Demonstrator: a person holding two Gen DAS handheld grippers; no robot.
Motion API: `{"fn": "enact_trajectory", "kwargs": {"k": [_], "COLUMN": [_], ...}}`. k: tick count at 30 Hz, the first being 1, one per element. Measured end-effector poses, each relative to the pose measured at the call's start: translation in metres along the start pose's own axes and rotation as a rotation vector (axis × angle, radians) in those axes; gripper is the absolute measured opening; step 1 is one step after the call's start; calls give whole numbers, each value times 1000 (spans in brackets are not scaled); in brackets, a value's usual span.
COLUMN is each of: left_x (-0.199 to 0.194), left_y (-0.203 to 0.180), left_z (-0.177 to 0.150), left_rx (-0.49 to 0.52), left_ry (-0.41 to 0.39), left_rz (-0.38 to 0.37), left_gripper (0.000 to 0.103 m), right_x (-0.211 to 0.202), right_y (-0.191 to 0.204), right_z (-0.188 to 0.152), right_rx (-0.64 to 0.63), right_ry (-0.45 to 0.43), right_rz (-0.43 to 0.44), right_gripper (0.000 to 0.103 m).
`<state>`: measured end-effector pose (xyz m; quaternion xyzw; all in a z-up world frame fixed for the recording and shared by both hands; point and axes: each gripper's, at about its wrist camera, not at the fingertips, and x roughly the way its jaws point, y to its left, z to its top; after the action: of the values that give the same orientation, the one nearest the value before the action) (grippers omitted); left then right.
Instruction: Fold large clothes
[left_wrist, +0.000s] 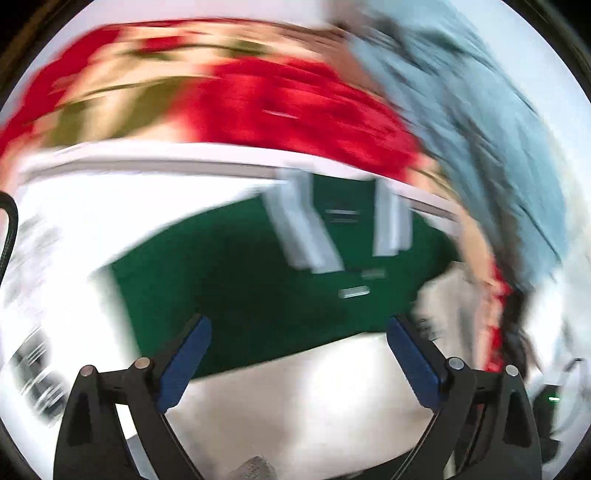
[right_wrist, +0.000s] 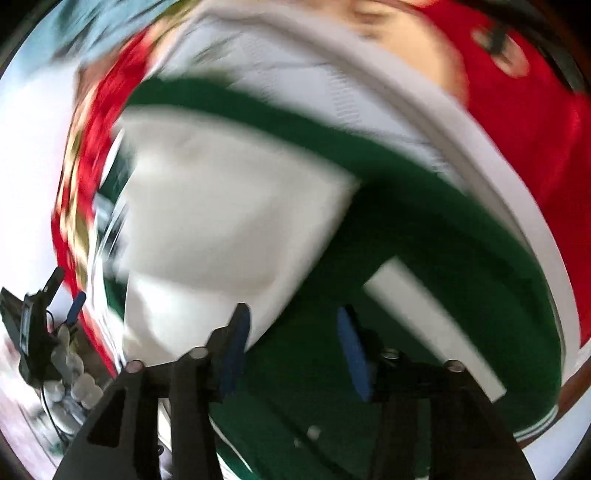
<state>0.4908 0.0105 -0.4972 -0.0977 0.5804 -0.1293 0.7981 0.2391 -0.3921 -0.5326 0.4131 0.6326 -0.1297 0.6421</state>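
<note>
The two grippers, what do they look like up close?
Both the left gripper and the right gripper have black angular fingers with blue pads on the inner faces and round silver pins at the joints. A black cable runs along the left view's edge.

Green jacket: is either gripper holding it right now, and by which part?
Neither. The left gripper and right gripper both stand open above the green jacket, nothing between their jaws.

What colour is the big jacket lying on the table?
Dark green, with white sleeves. The jacket shows best in the left wrist view.
</note>
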Motion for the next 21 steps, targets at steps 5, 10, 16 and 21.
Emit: {"fn": "enact_trajectory", "kwargs": {"k": [5,10,16,21], "left_x": [-71,-109,-131,-139], "left_y": [124,229,294,316], "left_z": [-83,-187,-271,-292], "left_rx": [-283,-573,-809,-910], "left_ry": [-40,12,-2,-68], "left_rz": [291,471,485,411], "left_gripper": [97,97,97,97], "right_x": [32,109,189,185], "right_y": [138,262,339,367], "right_z": [-50,-119,-174,-168], "right_rx": [-381,-728,-925,-878], "right_ry": [81,154,64,-89], "right_rz": [-15,-66,-262,-285], "right_gripper": [60,77,46,14]}}
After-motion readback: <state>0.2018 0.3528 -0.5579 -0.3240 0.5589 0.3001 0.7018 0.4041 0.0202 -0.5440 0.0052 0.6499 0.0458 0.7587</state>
